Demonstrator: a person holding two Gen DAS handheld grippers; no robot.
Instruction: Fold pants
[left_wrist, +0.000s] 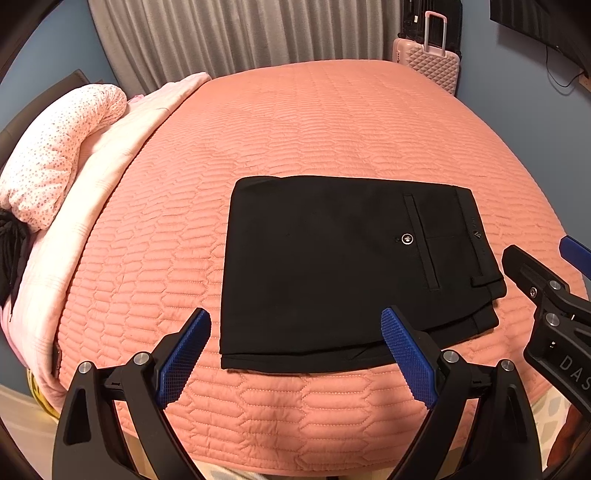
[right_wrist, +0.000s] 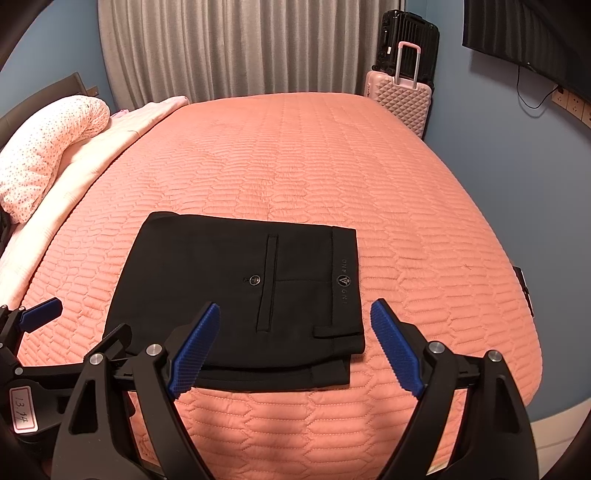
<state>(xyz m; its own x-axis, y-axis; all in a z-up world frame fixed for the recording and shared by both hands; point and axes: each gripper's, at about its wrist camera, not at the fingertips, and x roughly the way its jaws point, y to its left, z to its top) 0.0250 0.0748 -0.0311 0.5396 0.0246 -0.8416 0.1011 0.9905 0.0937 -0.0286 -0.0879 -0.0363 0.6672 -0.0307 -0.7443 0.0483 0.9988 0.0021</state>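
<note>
Black pants lying folded on coral quilted bed, left tool and right tool both hovering released, grasping nothing.

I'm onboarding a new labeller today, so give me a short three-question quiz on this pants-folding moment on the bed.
1. True or false: the black pants lie folded into a compact rectangle on the orange quilt.
2. Multiple choice: the left gripper and right gripper are A) both open and empty, B) both shut on the pants, C) one shut, one open.
3. Fill in: beyond the far corner of the bed, a black suitcase stands behind a ____ suitcase.

Key: 1 true; 2 A; 3 pink.
</note>
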